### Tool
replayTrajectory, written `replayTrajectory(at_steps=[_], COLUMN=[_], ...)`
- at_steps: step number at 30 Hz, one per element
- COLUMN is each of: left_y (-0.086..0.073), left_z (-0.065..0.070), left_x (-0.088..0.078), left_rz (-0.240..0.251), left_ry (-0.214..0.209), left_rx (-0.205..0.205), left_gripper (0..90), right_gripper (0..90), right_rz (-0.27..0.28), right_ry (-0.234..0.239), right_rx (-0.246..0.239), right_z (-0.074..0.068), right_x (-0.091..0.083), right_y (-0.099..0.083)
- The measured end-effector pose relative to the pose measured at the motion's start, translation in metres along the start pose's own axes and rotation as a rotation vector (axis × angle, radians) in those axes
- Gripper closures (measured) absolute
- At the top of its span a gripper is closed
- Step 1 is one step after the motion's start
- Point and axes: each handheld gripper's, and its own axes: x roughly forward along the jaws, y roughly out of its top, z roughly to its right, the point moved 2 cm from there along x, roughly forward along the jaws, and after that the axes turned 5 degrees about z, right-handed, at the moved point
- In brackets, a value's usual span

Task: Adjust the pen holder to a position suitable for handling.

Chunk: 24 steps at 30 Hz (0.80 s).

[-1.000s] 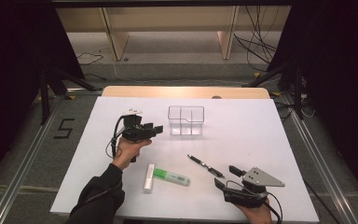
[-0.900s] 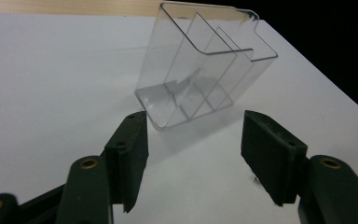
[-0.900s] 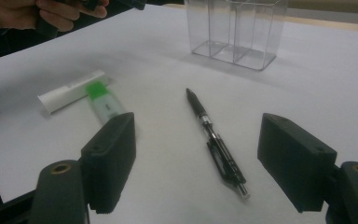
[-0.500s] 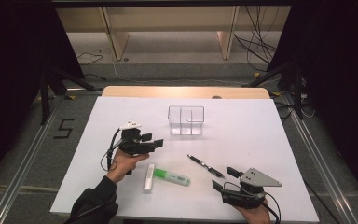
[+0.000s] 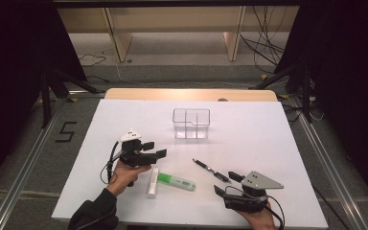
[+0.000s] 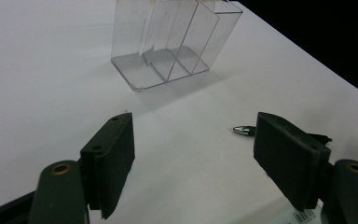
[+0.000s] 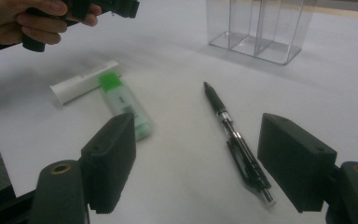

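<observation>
A clear plastic organizer (image 5: 191, 123) with several compartments stands empty at the middle of the white table (image 5: 268, 129). In front of it lie a black pen (image 5: 211, 170), a green highlighter (image 5: 176, 181) and a white tube (image 5: 152, 182). My left gripper (image 5: 155, 149) hovers just above the white tube, pointing right; its jaws have just been opening, with nothing between them. In the left gripper view the left gripper (image 6: 193, 140) faces the organizer (image 6: 168, 42) and the pen tip (image 6: 243, 129). My right gripper (image 5: 226, 183) rests open near the front edge, empty, facing the pen (image 7: 228, 126) and highlighter (image 7: 123, 105).
The table's wooden far edge (image 5: 191, 94) runs behind the organizer. Dark stands and cables occupy the floor beyond. A "5" mark (image 5: 66, 132) is on the floor at the left. The hand holding the left gripper (image 7: 42, 18) sits at the top left of the right gripper view.
The left gripper has moved from beside the organizer toward the near edge, ending over the white tube, and its jaws stand wider. The right gripper has stayed put.
</observation>
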Motion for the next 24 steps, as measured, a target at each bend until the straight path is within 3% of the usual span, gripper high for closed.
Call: replayTrajectory(at_steps=[5, 14, 24], left_y=[-0.009, -0.019, -0.027], left_z=[0.004, 0.015, 0.019], left_x=[-0.007, -0.017, -0.024], left_rz=[0.016, 0.031, 0.03], left_ry=[-0.005, -0.013, -0.02], left_rx=[0.0, 0.048, 0.053], left_gripper=[27.3, 25.3, 23.0], right_gripper=[28.8, 28.8, 29.0], right_rz=[-0.009, -0.082, -0.15], right_ry=[-0.01, -0.002, -0.012], right_rx=[0.017, -0.015, -0.028], right_z=[0.005, 0.01, 0.019], right_x=[0.002, 0.014, 0.03], right_y=[0.004, 0.013, 0.02])
